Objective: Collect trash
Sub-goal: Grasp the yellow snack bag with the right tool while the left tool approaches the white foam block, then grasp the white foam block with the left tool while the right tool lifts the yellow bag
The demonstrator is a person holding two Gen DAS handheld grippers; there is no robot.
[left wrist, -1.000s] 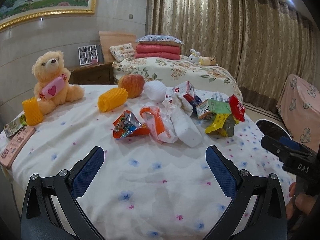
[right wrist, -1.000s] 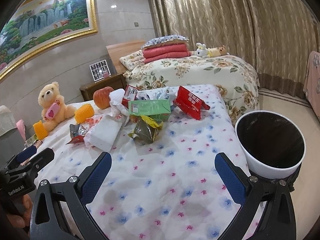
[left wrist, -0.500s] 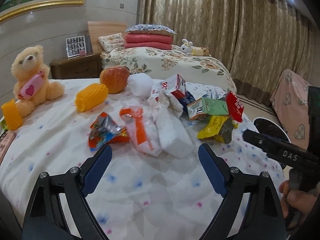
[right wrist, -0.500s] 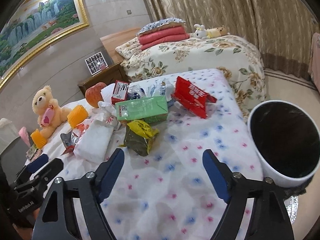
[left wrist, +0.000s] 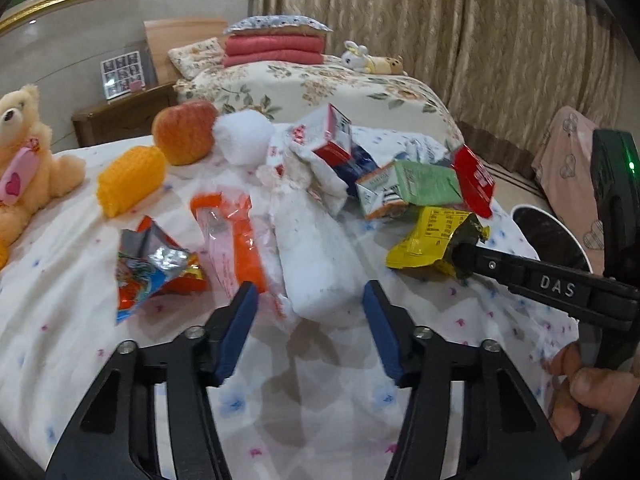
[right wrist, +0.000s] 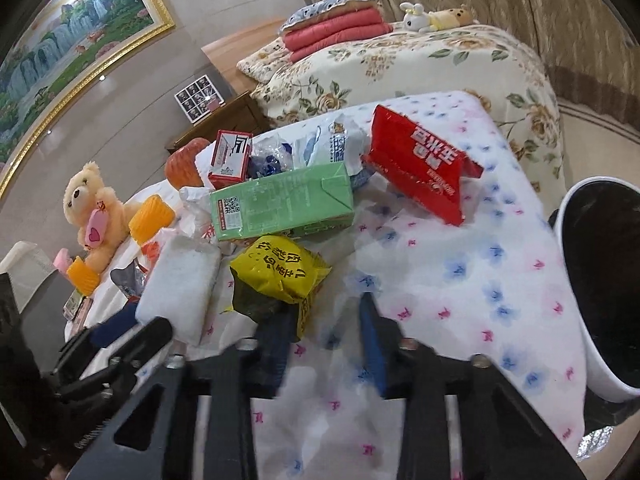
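Note:
Trash lies heaped on a flowered white bedspread (left wrist: 320,400). A long white packet (left wrist: 316,256) points toward me, and its near end sits between the fingers of my left gripper (left wrist: 309,290). Those jaws are closing and show a gap on each side of the packet. A yellow snack packet (right wrist: 280,268) lies to the right. Its near corner is inside my right gripper (right wrist: 326,320), against the left finger. These jaws are closing too, and the right pad stands off the packet. The left wrist view shows the right gripper's tip at the yellow packet (left wrist: 432,240).
A green carton (right wrist: 280,204), a red packet (right wrist: 420,160), a red-white box (left wrist: 332,136), an orange-white wrapper (left wrist: 228,232) and a foil wrapper (left wrist: 156,260) lie around. A teddy bear (left wrist: 20,160), an apple (left wrist: 184,132) and yellow foam (left wrist: 132,180) sit left. A black-lined white bin (right wrist: 568,216) stands right.
Both grippers have come forward and down to the trash pile. Both pairs of jaws have narrowed from wide open, the left around the white packet's end, the right at the yellow packet's corner.

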